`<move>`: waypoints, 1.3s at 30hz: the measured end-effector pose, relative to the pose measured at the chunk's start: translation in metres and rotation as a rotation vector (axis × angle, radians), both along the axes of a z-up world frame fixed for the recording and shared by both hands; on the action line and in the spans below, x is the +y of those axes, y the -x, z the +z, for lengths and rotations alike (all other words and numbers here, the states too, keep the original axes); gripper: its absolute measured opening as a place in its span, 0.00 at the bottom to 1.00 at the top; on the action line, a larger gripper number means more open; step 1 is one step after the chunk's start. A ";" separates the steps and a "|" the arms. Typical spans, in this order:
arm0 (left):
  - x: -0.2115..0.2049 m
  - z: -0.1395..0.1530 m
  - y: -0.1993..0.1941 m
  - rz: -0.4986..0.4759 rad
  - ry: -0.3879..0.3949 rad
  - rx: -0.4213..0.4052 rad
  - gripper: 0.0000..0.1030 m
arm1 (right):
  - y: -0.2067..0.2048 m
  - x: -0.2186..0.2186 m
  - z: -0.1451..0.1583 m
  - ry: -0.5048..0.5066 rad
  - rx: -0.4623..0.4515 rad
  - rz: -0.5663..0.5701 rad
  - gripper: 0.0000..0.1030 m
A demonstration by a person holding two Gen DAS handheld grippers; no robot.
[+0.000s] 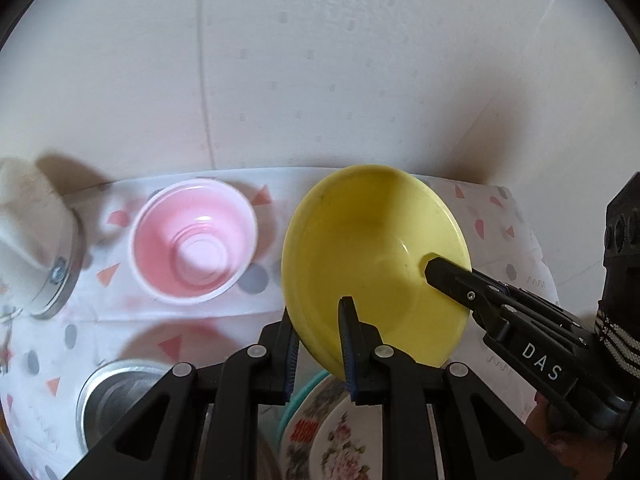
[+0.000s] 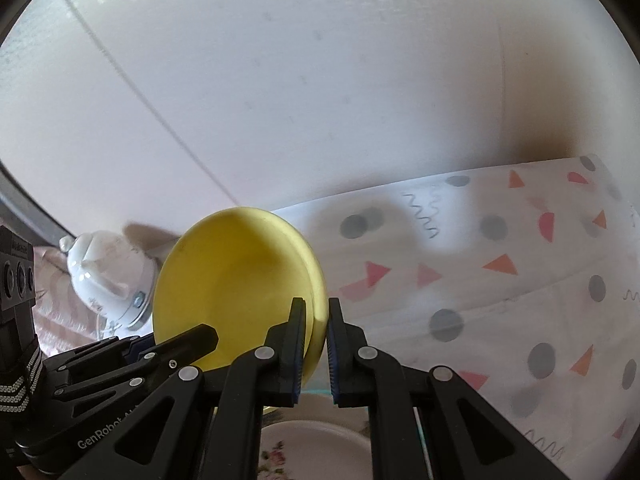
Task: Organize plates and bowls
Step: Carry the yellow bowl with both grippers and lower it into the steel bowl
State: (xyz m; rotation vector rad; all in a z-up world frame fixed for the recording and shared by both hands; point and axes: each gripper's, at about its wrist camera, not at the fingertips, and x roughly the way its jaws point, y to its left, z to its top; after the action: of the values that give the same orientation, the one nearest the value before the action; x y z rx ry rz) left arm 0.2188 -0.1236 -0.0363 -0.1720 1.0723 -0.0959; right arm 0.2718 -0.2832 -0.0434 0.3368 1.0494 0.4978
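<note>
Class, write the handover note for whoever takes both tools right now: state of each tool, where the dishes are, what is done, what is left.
Left tool: shut on the near rim of the yellow bowl, which is lifted and tilted on edge.
Right tool: its fingers straddle the same bowl's opposite rim; contact looks likely, but firm clamping cannot be confirmed.
Pink bowl: upright on the patterned cloth, left of the yellow one.
Floral plate: directly below the yellow bowl, on a teal-rimmed dish.
Metal bowl: near left.
Done: yellow bowl picked up.
Left: set it down, probably stacking it, then sort the remaining dishes.
</note>
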 end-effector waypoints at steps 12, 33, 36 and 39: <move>0.050 0.006 0.052 0.086 0.034 -0.009 0.19 | 0.033 0.046 0.013 -0.017 -0.017 0.096 0.10; 0.126 -0.032 0.128 0.223 0.065 0.078 0.18 | 0.087 0.128 -0.004 0.010 0.088 0.297 0.10; 0.128 -0.040 0.134 0.229 0.055 0.099 0.19 | 0.091 0.135 -0.013 0.017 0.122 0.312 0.10; 0.129 -0.045 0.139 0.233 0.040 0.112 0.19 | 0.094 0.139 -0.016 0.035 0.136 0.330 0.10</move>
State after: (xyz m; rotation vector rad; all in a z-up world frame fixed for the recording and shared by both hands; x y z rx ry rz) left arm 0.0802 0.0056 -0.0812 -0.3403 1.1554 0.1037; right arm 0.1783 -0.1445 -0.0595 0.1682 1.2527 0.7588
